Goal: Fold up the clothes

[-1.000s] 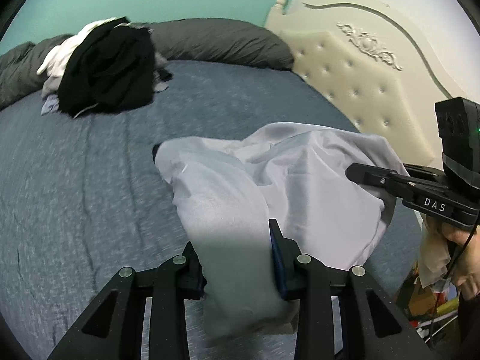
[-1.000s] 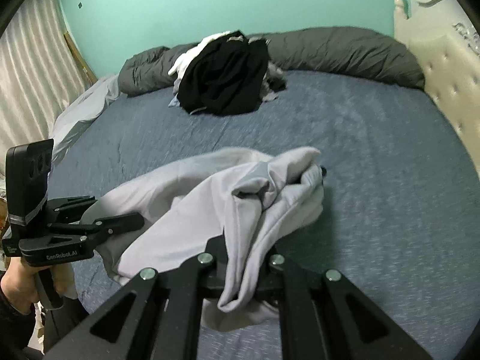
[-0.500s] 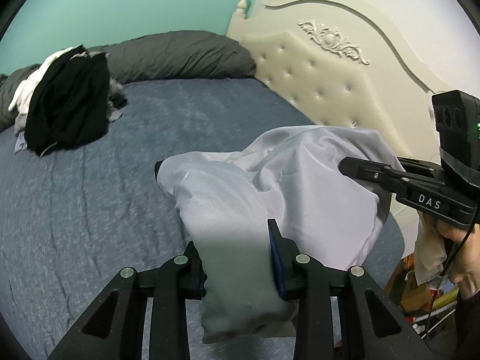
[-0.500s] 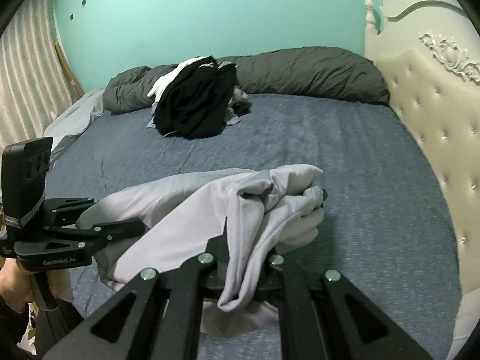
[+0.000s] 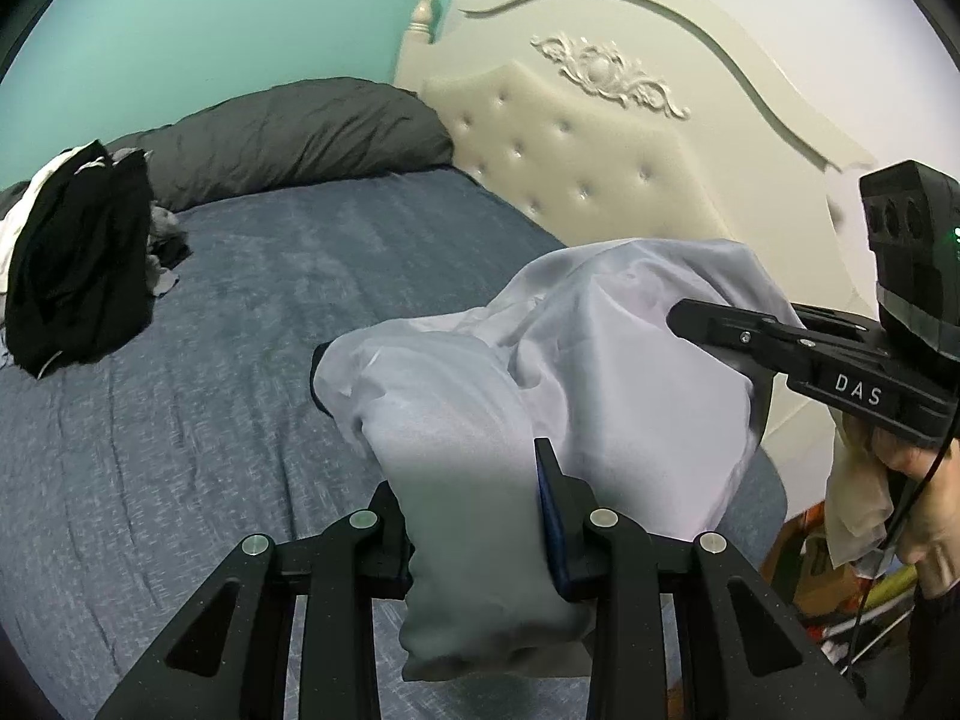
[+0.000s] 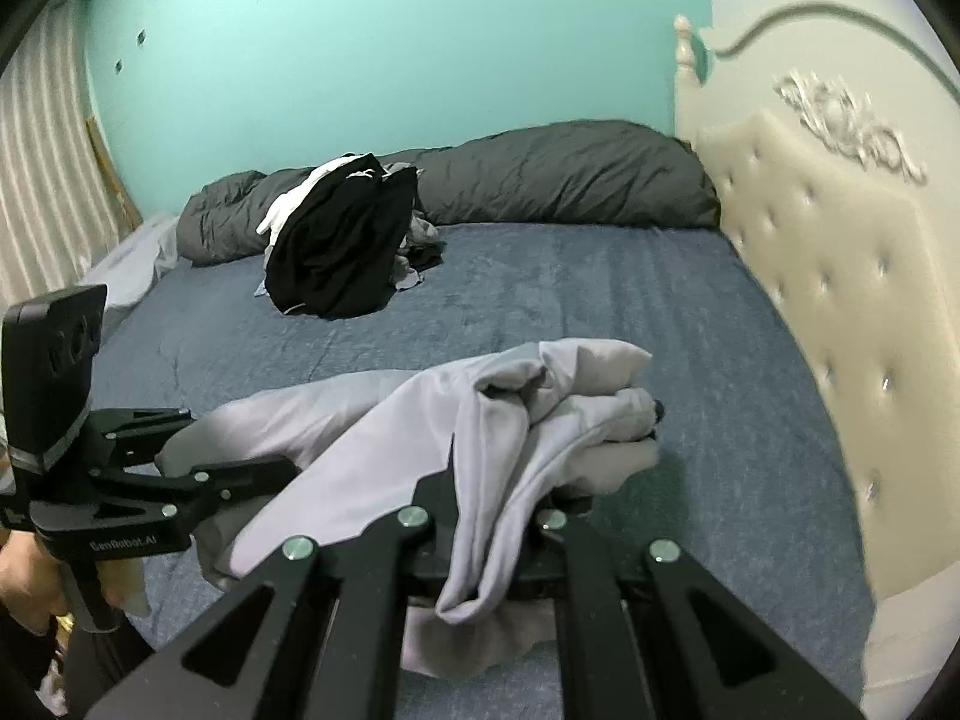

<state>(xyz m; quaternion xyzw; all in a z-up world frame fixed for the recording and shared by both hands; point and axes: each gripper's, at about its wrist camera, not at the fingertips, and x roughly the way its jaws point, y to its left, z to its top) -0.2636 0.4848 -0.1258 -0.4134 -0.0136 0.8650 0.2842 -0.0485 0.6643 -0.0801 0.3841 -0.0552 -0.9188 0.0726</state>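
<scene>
Above the blue bed, a pale grey garment hangs between two grippers, lifted clear of the bedspread. Left gripper has a thick bundle of the cloth clamped between its fingers, jaws part way apart with the fabric filling the gap and spilling down below them. From the same view, the right gripper reaches in from the right side, its tip buried against the far fold of the garment, a hand wrapped round its handle.

Switch to the right wrist view: the right gripper is nearly closed, pinching a narrow rope of the garment that drapes over and down between its fingers. Cloth bunches up just ahead of the tips, and the rest stretches off to the left toward the left gripper, which bites its other edge.

Well beyond the garment, a heap of black and white clothes sits on the bed against a dark grey duvet roll. Cream tufted headboard runs along the right, close to the raised cloth.
</scene>
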